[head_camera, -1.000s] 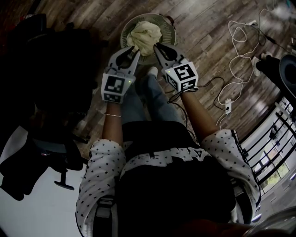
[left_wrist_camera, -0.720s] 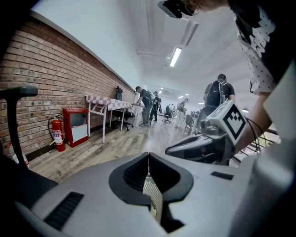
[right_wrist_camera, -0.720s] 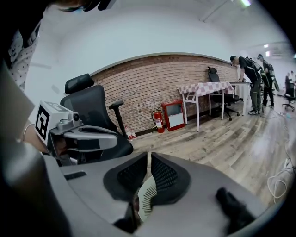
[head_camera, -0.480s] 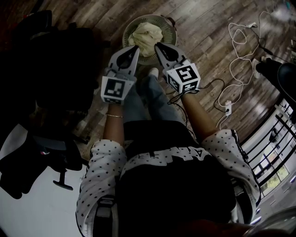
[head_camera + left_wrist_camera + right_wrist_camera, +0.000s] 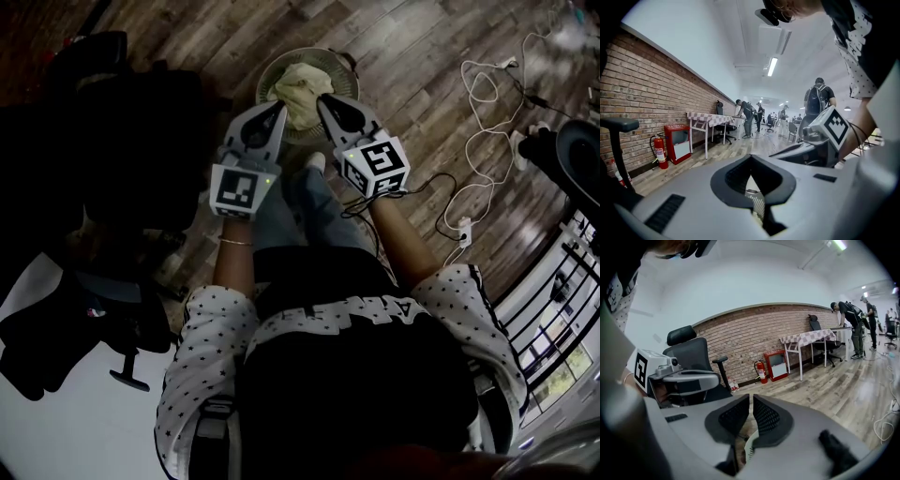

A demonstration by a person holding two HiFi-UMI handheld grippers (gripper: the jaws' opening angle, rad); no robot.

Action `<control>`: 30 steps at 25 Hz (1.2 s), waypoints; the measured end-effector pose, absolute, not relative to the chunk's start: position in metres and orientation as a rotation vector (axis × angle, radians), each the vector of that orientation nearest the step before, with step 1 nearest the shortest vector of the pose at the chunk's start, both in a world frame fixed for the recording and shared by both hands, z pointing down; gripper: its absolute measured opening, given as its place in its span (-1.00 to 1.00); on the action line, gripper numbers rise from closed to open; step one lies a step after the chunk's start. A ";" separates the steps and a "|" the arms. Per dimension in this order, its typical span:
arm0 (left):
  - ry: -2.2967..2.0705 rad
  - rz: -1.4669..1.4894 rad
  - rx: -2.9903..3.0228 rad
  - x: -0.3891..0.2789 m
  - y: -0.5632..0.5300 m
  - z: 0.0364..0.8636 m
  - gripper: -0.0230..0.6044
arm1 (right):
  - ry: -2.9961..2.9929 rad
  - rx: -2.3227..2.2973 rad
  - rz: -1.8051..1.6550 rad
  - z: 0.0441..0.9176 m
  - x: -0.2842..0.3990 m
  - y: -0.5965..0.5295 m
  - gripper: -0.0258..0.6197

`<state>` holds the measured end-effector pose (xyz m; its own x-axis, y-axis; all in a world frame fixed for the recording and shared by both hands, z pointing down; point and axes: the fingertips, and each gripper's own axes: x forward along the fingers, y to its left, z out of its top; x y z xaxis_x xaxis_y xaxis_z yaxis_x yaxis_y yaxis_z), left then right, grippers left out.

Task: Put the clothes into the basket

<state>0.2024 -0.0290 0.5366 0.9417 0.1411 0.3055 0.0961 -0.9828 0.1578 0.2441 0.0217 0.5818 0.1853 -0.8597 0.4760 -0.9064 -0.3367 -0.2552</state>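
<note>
A round slatted basket (image 5: 342, 70) stands on the wooden floor, with a pale yellow cloth (image 5: 300, 82) bunched inside it. My left gripper (image 5: 279, 109) hangs above the basket's near rim, its jaws closed to a point with nothing in them. Beside it, my right gripper (image 5: 322, 97) is shut too, its pads a thin slit apart and empty. In the left gripper view the pads (image 5: 750, 158) meet at the tip, and the basket's slats (image 5: 758, 202) show below. The right gripper view shows the pads (image 5: 751, 399) together over the basket's white rim (image 5: 749, 446).
A black office chair (image 5: 103, 187) stands close on the left. White cables and a power strip (image 5: 478, 103) lie on the floor to the right. The person's jeans (image 5: 314, 211) and a white shoe (image 5: 315, 161) are just below the grippers. A table and people stand far down the room.
Both grippers have risen away from the basket, side by side. The cloth stays in the basket.
</note>
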 end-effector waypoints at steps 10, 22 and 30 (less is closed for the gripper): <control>0.199 0.458 3.015 0.211 -0.015 0.485 -0.88 | -1.761 2.412 0.816 0.532 0.250 0.033 -0.79; 0.192 0.408 3.038 0.219 0.008 0.432 -0.88 | -1.744 2.559 0.734 0.470 0.270 0.056 -0.81; 0.197 0.369 3.089 0.223 0.018 0.401 -0.88 | -1.769 2.578 0.650 0.437 0.267 0.057 -0.81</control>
<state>0.2231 0.0180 0.4013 0.9640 0.1283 0.2327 0.1225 -0.9917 0.0394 0.2667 0.0575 0.4368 0.3041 -0.9043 0.2996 -0.8832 -0.3855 -0.2670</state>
